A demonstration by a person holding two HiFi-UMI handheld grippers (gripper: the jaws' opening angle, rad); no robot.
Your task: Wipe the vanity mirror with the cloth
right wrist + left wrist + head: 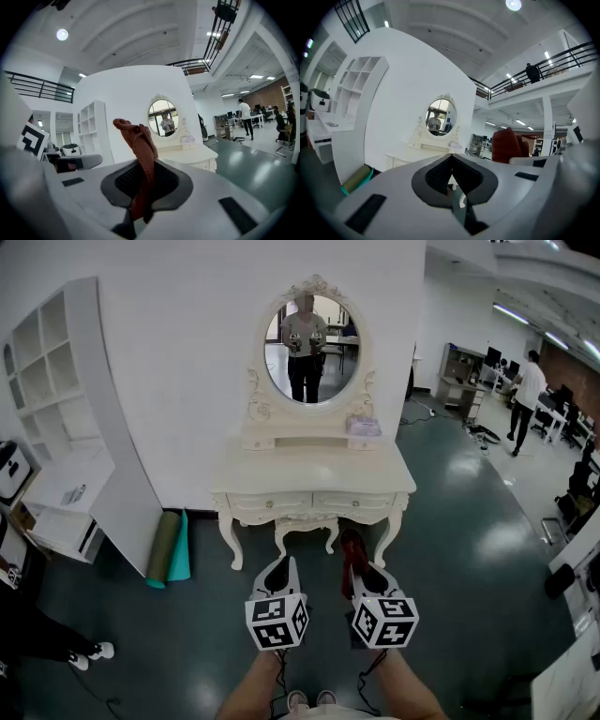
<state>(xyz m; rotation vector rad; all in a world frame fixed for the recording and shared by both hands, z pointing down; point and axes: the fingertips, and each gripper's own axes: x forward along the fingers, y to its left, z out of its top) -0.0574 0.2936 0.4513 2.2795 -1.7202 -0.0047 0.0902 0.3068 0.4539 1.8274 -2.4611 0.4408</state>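
The oval vanity mirror (309,348) stands in a carved cream frame on a cream dressing table (314,474) against the white wall, well ahead of me. It also shows small in the left gripper view as the mirror (440,117) and in the right gripper view as the mirror (162,117). My right gripper (361,570) is shut on a rust-red cloth (140,150), which sticks up beyond the jaws; the cloth (352,549) hangs in front of the table's legs. My left gripper (278,576) is beside it, jaws shut and empty (451,161). Both are far from the glass.
A white shelf unit (56,427) stands at the left, with rolled mats (169,549) leaning by it. A stool (305,532) is tucked under the table. A small pale item (364,426) lies on the tabletop. A person (525,399) stands far right among desks.
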